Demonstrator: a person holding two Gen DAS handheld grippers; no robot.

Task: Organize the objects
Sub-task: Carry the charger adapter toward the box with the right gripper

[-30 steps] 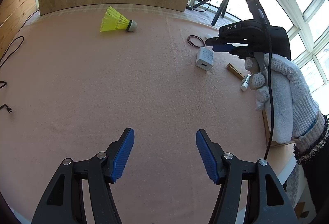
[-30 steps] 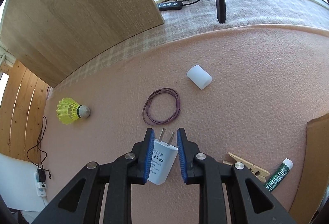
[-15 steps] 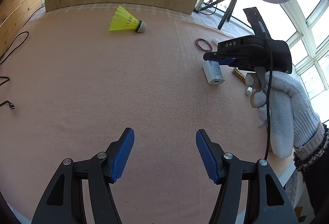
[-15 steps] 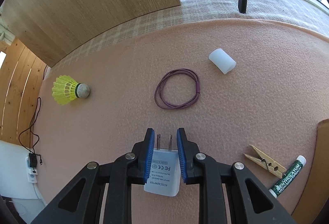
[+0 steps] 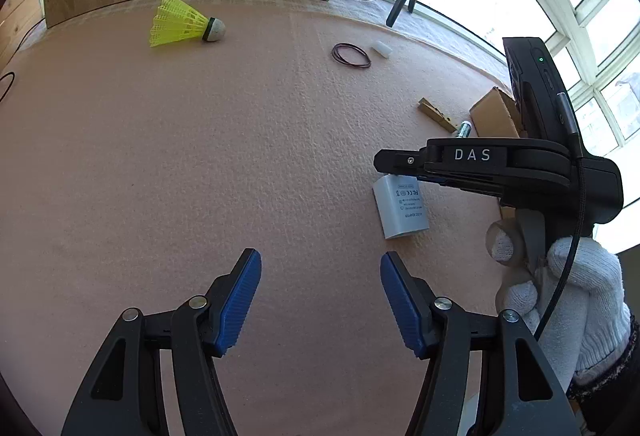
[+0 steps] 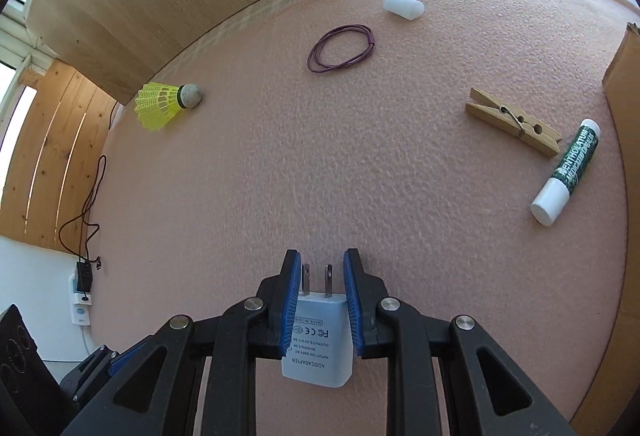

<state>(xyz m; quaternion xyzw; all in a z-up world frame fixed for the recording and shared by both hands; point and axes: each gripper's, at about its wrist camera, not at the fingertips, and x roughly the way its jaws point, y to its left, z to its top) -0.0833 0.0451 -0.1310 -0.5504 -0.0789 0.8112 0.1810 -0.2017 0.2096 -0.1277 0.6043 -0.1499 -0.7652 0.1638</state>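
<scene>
Carrying white plastic AC/DC adapter (image 6: 318, 340) clamped in right claw (image 6: 318, 300) above pink foam tabletop (image 6: 360, 175); left claw (image 5: 320, 300) apart, empty. Next: likely deposit at cardboard box (image 6: 624, 83), frame right.

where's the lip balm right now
In the right wrist view the lip balm lies on the pink mat at the far right, just beside the clothespin and near the cardboard edge.

In the left wrist view the right gripper's body hides the white adapter's (image 5: 401, 209) upper end. The cardboard box (image 6: 624, 83) is cut by the right edge of the right wrist view.
</scene>
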